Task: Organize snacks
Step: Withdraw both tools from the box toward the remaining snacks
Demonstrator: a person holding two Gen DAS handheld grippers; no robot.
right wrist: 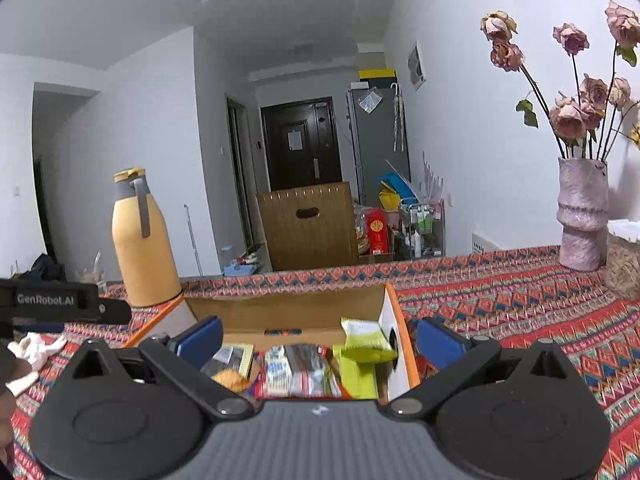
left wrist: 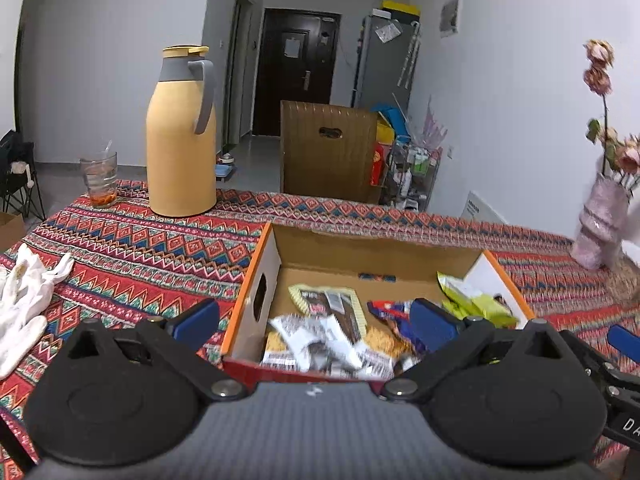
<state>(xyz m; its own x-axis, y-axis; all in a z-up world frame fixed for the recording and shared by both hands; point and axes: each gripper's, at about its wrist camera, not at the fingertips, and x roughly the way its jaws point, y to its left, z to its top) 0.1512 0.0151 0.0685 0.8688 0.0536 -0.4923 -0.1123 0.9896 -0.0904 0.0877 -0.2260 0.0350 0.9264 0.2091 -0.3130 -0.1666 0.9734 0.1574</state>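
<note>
A table (left wrist: pixel 132 248) draped in a red patterned cloth carries an open cardboard box (left wrist: pixel 256 280) near its front edge, holding the snacks (left wrist: pixel 332 320) in a loose heap: a dark packet with a pale border, white-and-black wrappers, a red-and-blue one, and green packets (right wrist: pixel 362 346) against the box's right wall. A yellow flask (left wrist: pixel 180 140) with a grey handle stands at the far left edge, a glass (left wrist: pixel 99 182) beside it. A pink vase (right wrist: pixel 582 216) of dried roses sits toward the far right corner. White cloth (left wrist: pixel 24 296) lies crumpled by the left edge. The left gripper (left wrist: pixel 314 320) hovers over the box with jaws spread wide, empty. The right gripper (right wrist: pixel 318 342) hangs at the box's near rim, also wide and empty.
</note>
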